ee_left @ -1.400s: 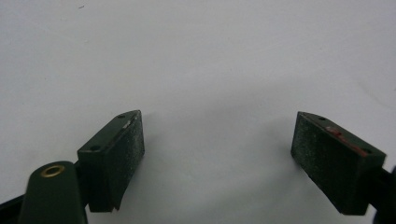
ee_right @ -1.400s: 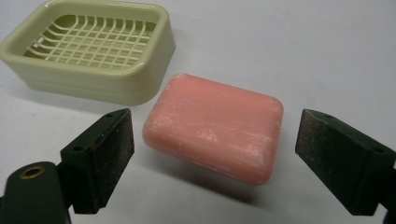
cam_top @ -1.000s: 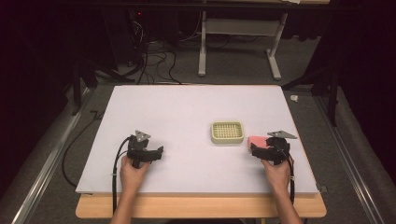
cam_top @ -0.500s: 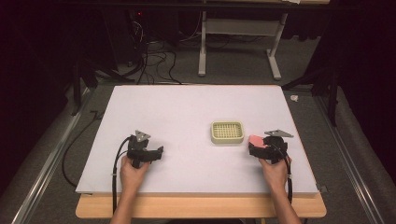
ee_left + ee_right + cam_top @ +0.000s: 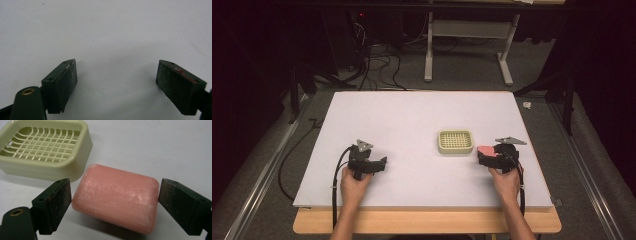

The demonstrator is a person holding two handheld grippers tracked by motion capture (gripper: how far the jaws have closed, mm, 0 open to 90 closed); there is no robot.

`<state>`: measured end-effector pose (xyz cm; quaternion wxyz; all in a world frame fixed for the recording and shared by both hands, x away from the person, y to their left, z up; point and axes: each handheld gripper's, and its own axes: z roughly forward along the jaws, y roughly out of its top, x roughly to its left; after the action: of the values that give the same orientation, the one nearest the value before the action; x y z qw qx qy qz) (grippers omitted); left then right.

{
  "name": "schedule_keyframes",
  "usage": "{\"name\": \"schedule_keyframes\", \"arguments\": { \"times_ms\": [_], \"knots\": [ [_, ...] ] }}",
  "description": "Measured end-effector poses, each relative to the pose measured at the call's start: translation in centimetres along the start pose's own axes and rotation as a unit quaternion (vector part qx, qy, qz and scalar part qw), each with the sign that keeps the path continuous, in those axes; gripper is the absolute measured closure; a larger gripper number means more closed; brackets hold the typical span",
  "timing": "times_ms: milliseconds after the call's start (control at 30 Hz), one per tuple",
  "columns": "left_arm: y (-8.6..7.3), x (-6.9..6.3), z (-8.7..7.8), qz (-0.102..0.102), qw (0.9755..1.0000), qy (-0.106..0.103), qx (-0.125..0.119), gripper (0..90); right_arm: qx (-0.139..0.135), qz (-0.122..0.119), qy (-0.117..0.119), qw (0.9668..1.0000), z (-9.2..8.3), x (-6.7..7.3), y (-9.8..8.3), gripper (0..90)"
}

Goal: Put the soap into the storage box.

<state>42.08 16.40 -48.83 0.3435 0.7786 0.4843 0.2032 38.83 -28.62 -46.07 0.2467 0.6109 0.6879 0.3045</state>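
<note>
White board covers the wooden table, with dark floor and cables behind it. On it the right gripper brackets a pink soap bar, jaws spread just beside its ends, a cream slotted soap dish lying close beyond. Well apart, the left gripper rests with jaws wide over bare board.

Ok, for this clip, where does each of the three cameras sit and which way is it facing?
High view: above the person's side, looking forward and down on the white table; both hands, left gripper, right gripper show.
Left gripper view: rides the left gripper, facing bare tabletop between open jaws.
Right gripper view: rides the right gripper, jaws straddling the pink soap bar, cream slotted plastic soap dish beyond.
Shared: soap and dish also appear in the high view.
</note>
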Motion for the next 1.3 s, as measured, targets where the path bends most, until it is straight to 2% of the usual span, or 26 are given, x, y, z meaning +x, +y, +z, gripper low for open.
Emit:
{"name": "schedule_keyframes", "arguments": {
  "times_ms": [467,767,1300],
  "knots": [
    [0.0,0.0,0.0,0.000,1.0000,0.000,0.000,17.8,0.027,-0.003,-0.007,0.9996,1.6,0.1,0.2,11.8],
    [0.0,0.0,0.0,0.000,1.0000,0.000,0.000,17.8,0.030,0.000,0.001,0.9996,2.1,-0.1,-0.1,12.1],
    [0.0,0.0,0.0,0.000,1.0000,-0.001,0.000,17.8,0.027,-0.015,0.007,0.9995,2.2,-0.2,-0.3,13.3]
  ]
}}
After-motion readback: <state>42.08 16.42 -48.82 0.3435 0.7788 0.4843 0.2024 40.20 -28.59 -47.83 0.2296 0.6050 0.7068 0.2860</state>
